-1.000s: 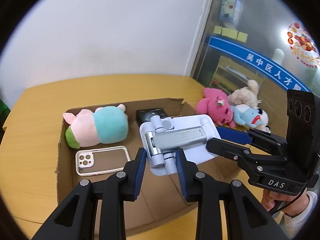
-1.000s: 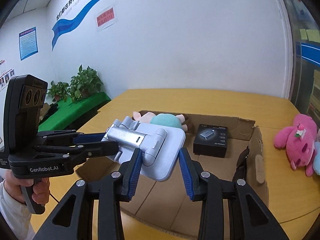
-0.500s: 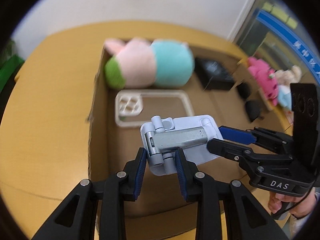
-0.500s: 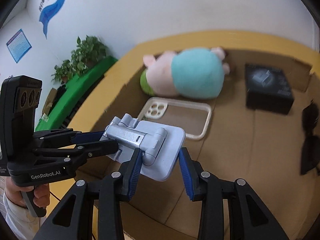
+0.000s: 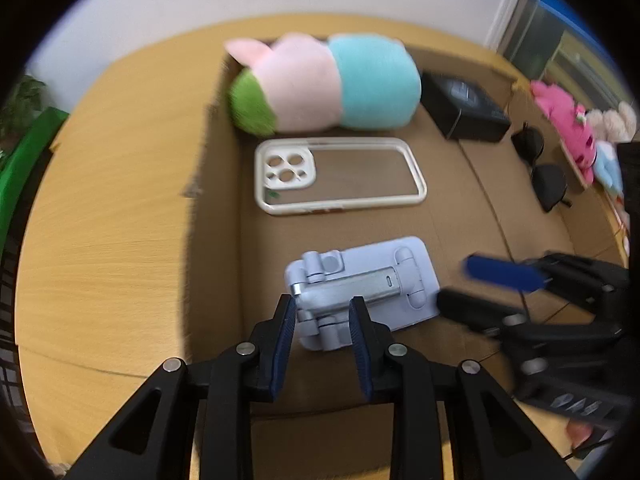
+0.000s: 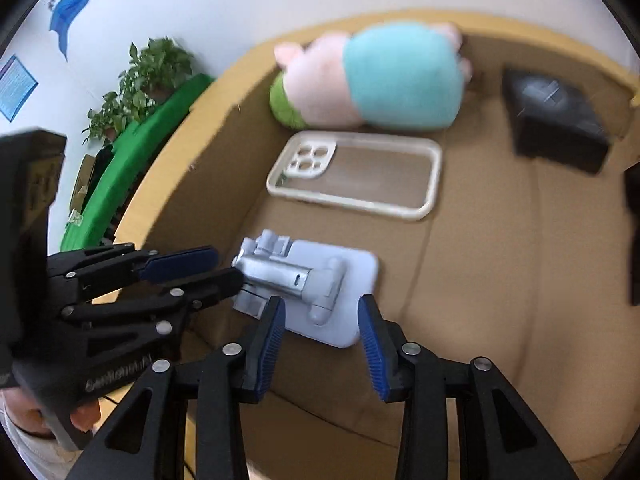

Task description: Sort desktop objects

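Note:
A pale blue folding phone stand (image 5: 360, 284) lies flat on the floor of the cardboard box (image 5: 460, 216); it also shows in the right wrist view (image 6: 316, 288). My left gripper (image 5: 323, 320) is open, its jaws straddling the stand's hinge end without squeezing it. My right gripper (image 6: 322, 320) is open, its jaws on either side of the stand's near edge with a gap at each side. Further back in the box lie a clear phone case (image 5: 340, 176), a pink, teal and green plush toy (image 5: 324, 84), a black small box (image 5: 464, 108) and black sunglasses (image 5: 540, 168).
The box sits on a yellow wooden table (image 5: 112, 208). Pink, beige and blue plush toys (image 5: 568, 120) lie on the table past the box's right wall. A green bench and potted plants (image 6: 136, 92) stand beyond the table's left edge.
Both grippers lowered the phone stand into the box and set it on the floor. Both jaws have opened and let go of it.

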`<state>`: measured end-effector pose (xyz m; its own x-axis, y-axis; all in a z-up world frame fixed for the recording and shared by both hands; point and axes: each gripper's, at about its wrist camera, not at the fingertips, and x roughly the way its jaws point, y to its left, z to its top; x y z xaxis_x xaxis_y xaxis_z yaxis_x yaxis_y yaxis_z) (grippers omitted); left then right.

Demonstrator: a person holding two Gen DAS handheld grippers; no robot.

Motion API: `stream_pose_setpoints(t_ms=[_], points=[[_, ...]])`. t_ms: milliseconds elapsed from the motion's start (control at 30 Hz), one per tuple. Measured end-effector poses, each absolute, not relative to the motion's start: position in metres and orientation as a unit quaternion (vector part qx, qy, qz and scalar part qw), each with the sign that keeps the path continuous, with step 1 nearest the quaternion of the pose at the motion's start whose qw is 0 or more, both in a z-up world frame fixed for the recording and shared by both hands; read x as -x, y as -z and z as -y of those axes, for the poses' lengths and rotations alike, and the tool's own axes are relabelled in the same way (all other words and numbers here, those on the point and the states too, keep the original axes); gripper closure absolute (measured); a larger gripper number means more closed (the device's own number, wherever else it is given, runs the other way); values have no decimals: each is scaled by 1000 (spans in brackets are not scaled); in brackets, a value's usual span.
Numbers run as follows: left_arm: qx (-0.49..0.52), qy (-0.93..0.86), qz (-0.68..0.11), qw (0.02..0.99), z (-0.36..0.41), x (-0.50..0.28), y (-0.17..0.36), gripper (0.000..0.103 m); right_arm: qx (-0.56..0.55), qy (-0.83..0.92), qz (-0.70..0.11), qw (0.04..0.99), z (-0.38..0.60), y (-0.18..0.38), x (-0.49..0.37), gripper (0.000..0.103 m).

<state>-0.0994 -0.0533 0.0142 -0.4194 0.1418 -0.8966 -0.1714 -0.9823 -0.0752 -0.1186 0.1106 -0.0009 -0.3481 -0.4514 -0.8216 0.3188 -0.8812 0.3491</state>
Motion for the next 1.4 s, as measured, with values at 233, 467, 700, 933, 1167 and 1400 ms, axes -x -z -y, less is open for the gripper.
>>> stream_pose_setpoints(t_ms=[233, 467, 700, 933, 1167, 1400], points=[[350, -931, 27, 94, 70, 20, -60, 28, -310, 937, -12, 158, -180, -74, 33, 2], [262, -961, 43, 71, 44, 3, -27, 26, -263, 961, 16, 85, -241, -45, -9, 0], [234, -972, -22, 6, 11, 4, -1, 24, -260, 963, 8, 64, -252, -10, -8, 0], [220, -975, -28, -6, 11, 2, 2, 21, -229, 971, 6, 66, -256, -4, -16, 0], [222, -975, -29, -4, 11, 3, 5, 19, -230, 971, 6, 65, -257, -5, -14, 0], [223, -974, -29, -2, 11, 4, 4, 18, -229, 971, 6, 66, -256, -5, -14, 0]])
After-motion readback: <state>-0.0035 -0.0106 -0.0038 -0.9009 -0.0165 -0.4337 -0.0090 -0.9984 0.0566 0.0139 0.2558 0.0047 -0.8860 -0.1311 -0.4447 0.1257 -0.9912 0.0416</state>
